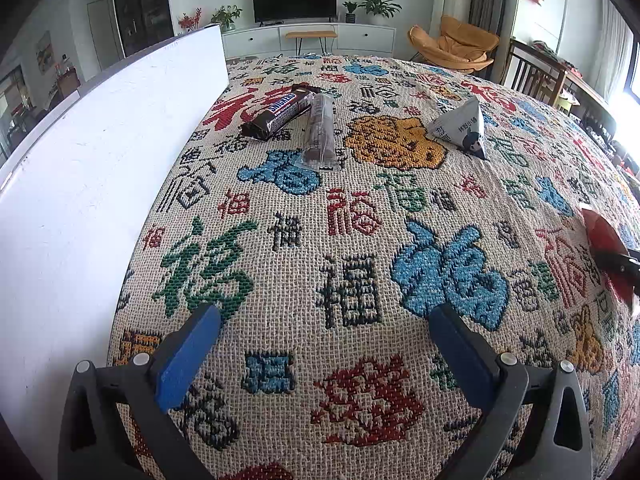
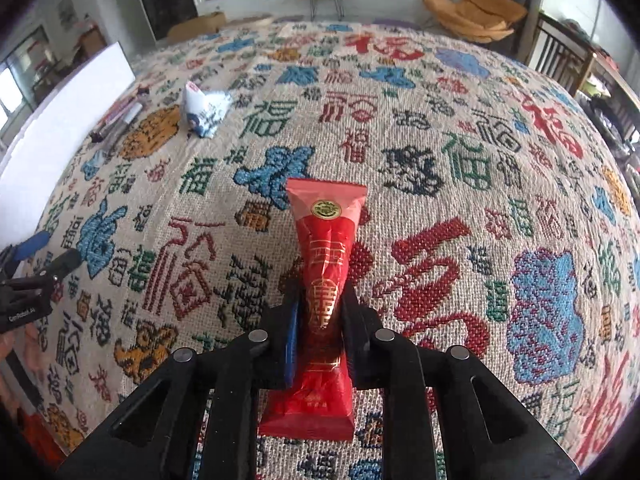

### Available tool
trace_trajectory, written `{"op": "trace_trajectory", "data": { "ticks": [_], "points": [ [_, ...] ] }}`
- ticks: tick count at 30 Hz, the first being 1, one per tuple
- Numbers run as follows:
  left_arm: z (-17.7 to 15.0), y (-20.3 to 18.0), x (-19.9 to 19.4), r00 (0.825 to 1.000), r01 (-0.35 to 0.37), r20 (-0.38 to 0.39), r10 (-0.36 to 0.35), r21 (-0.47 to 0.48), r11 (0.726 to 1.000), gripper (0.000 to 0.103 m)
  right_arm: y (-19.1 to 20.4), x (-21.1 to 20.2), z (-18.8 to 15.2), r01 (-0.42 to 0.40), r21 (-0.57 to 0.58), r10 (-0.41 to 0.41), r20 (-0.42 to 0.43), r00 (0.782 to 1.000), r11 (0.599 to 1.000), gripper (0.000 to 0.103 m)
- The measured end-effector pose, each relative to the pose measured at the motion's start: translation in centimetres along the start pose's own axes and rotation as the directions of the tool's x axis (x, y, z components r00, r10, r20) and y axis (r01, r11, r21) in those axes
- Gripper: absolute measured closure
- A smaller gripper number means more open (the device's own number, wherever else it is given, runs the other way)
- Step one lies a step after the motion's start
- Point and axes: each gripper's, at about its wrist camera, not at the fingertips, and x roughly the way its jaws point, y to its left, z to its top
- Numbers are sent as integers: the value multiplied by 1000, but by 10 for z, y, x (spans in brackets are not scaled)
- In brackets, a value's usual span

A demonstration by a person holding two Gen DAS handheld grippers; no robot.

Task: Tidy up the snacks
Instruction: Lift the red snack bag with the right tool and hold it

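Observation:
My right gripper (image 2: 320,300) is shut on a red snack packet (image 2: 326,232), pinching it at its middle; the packet's far end sticks out over the patterned cloth. The same packet (image 1: 600,232) shows at the right edge of the left wrist view. My left gripper (image 1: 324,344) stands open above the cloth with nothing between its blue pads (image 1: 188,356). Far ahead of it lie a Snickers bar (image 1: 280,114), a clear-wrapped brown bar (image 1: 320,128) and a white triangular pack (image 1: 464,126). The triangular pack (image 2: 204,110) also lies far left in the right wrist view.
A tall white board (image 1: 80,200) stands along the left side of the table, close to the two bars. The woven cloth (image 1: 352,240) covers the whole table. Behind the table are a TV cabinet (image 1: 308,38), an orange chair (image 1: 460,44) and wooden chairs (image 1: 536,72) at the right.

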Motion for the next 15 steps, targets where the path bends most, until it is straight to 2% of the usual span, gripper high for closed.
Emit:
{"op": "trace_trajectory", "data": {
  "ticks": [2, 4, 8, 15],
  "points": [
    [0, 0, 0, 1000, 0, 0, 0, 0, 1000, 0, 4, 2, -5, 45, -21, -44, 41, 998, 999, 27],
    [0, 0, 0, 1000, 0, 0, 0, 0, 1000, 0, 9, 5, -7, 72, -19, -71, 78, 994, 997, 26],
    [0, 0, 0, 1000, 0, 0, 0, 0, 1000, 0, 6, 5, -13, 75, 31, -78, 130, 988, 997, 22],
    [0, 0, 0, 1000, 0, 0, 0, 0, 1000, 0, 5, 4, -16, 80, 31, -83, 128, 988, 996, 19]
  ]
}}
